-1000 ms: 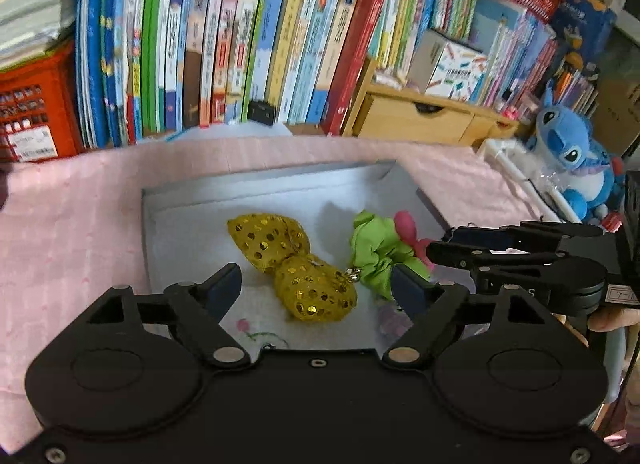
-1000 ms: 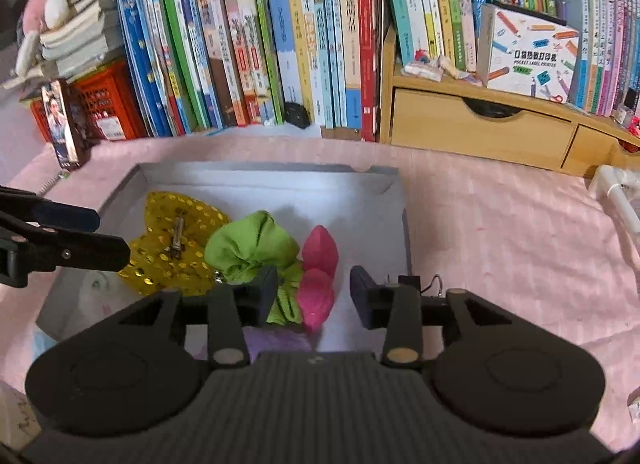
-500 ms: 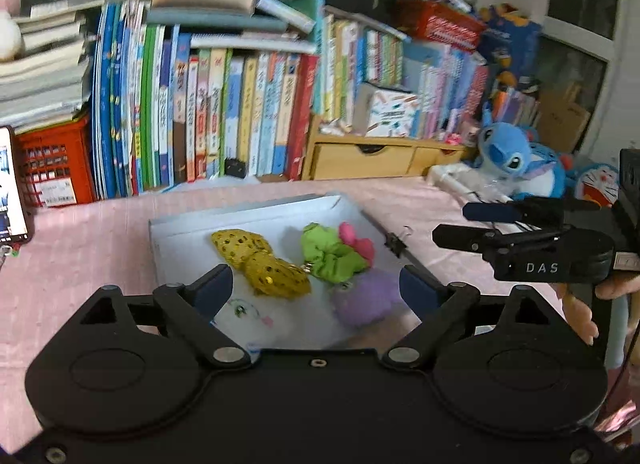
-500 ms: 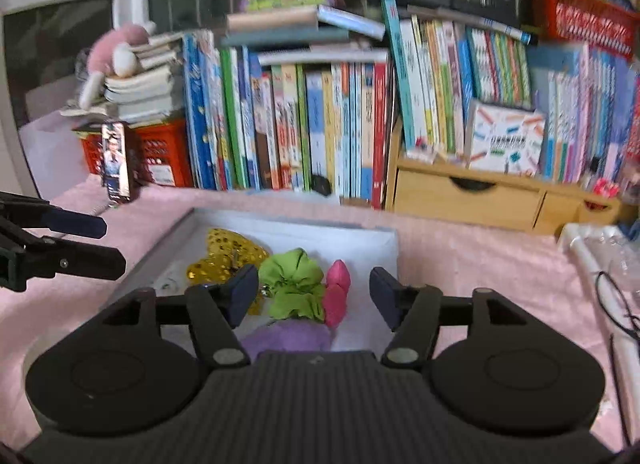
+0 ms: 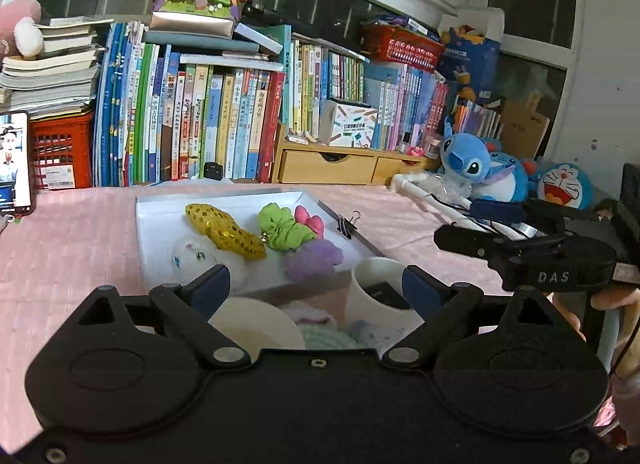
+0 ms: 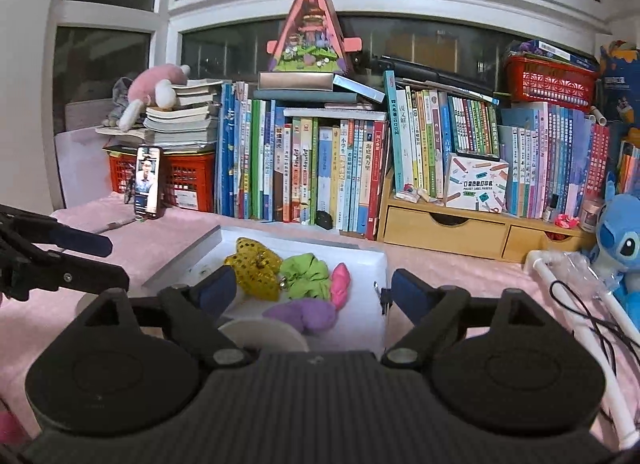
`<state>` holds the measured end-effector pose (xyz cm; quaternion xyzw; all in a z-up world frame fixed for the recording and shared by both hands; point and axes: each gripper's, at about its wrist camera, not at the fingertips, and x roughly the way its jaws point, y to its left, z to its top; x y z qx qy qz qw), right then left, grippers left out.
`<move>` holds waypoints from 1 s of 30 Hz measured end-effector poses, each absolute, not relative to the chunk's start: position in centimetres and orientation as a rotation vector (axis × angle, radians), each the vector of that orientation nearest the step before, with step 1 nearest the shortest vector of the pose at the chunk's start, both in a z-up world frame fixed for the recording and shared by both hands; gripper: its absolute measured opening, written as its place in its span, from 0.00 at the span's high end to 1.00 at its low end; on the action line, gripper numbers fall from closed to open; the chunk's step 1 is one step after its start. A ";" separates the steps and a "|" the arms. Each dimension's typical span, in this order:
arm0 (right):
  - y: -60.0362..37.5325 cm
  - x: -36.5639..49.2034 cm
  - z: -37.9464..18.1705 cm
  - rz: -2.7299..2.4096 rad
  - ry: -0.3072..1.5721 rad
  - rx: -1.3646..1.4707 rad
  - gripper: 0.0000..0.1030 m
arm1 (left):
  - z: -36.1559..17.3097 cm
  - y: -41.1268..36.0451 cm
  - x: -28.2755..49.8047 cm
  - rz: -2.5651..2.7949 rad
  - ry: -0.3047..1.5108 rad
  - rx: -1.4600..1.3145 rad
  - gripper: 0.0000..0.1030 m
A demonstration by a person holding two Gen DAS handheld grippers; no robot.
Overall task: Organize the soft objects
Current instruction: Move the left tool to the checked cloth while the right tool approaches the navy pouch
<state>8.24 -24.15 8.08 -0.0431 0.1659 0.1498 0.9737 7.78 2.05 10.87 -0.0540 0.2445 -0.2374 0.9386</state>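
A white tray (image 5: 160, 215) on the pink cloth holds soft things: a gold sequin bow (image 5: 224, 225), a green scrunchie (image 5: 282, 225), a pink piece (image 5: 310, 219), a purple plush (image 5: 314, 258) and a white plush (image 5: 192, 256). The same tray (image 6: 376, 264) with the bow (image 6: 256, 268), scrunchie (image 6: 306, 276) and purple plush (image 6: 304, 314) shows in the right wrist view. My left gripper (image 5: 316, 290) is open and empty, above and in front of the tray. My right gripper (image 6: 310, 288) is open and empty too, and it shows at the right of the left wrist view (image 5: 480, 227).
Two white cups (image 5: 378, 292) (image 5: 256, 328) and small soft items (image 5: 320, 324) sit in front of the tray. A binder clip (image 5: 346, 223) lies at its right edge. Books (image 5: 200, 127), a wooden drawer unit (image 5: 332, 165), a phone (image 5: 14, 161) and blue plush toys (image 5: 480, 167) line the back.
Both grippers have pulled back and up from the tray. The view has widened, so the cups in front of the tray now show. The soft things in the tray have not moved.
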 end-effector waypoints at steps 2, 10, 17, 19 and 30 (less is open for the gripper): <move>-24.2 7.1 7.6 0.297 0.321 -0.093 0.07 | 10.5 1.9 6.8 -0.482 0.487 -0.113 0.10; -24.4 3.3 5.6 0.278 0.294 -0.096 0.05 | 8.9 1.5 3.4 -0.459 0.440 -0.149 0.08; -24.8 1.4 3.7 0.252 0.290 -0.089 0.04 | 7.7 1.0 1.4 -0.407 0.387 -0.136 0.07; -24.9 0.9 3.1 0.247 0.291 -0.085 0.04 | 7.3 0.9 0.9 -0.394 0.380 -0.131 0.07; -24.0 -0.4 0.7 0.230 0.303 -0.118 0.04 | 4.1 -1.2 -1.1 -0.328 0.362 -0.048 0.07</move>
